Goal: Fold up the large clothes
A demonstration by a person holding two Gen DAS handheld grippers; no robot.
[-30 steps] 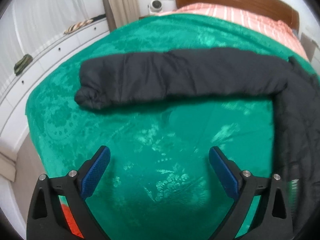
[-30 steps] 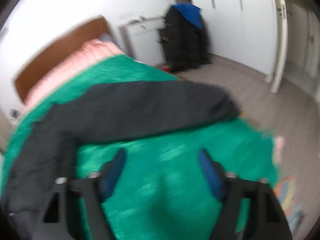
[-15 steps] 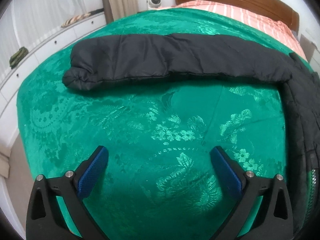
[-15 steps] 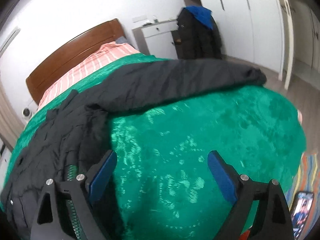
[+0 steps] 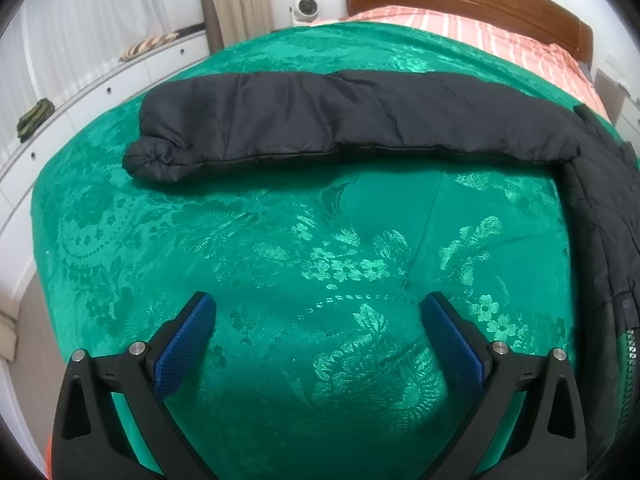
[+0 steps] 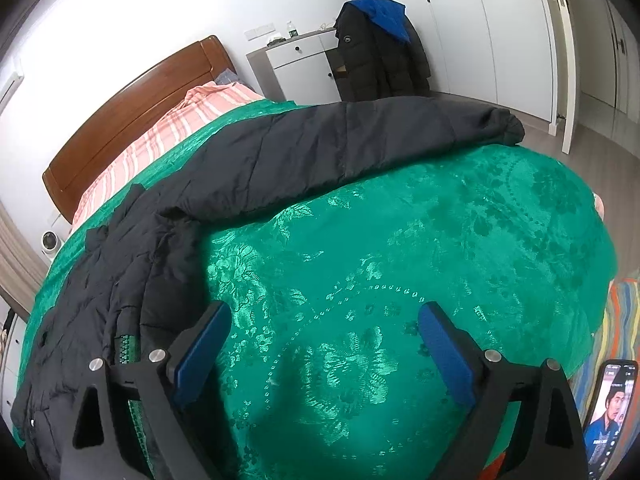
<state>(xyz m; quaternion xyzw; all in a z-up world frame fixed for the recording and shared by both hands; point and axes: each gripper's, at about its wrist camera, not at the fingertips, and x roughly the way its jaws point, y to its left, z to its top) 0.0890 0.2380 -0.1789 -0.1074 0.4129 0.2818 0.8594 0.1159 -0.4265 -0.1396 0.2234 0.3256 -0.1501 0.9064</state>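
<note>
A large black padded jacket lies spread on a green patterned bedspread. In the left wrist view one sleeve stretches across the bed, its cuff at the left, and the body runs down the right edge. In the right wrist view the other sleeve reaches right to its cuff, with the body at the left. My left gripper is open and empty above bare bedspread. My right gripper is open and empty, its left finger close to the jacket's body.
A wooden headboard and striped pink bedding are at the bed's far end. White drawers run along the left. A dark coat hangs by a white cabinet. A phone and a striped rug lie at the right.
Both grippers have come lower and closer over the bedspread, so the sleeves look larger. The right wrist view has steadied from blur. The jacket has not moved.
</note>
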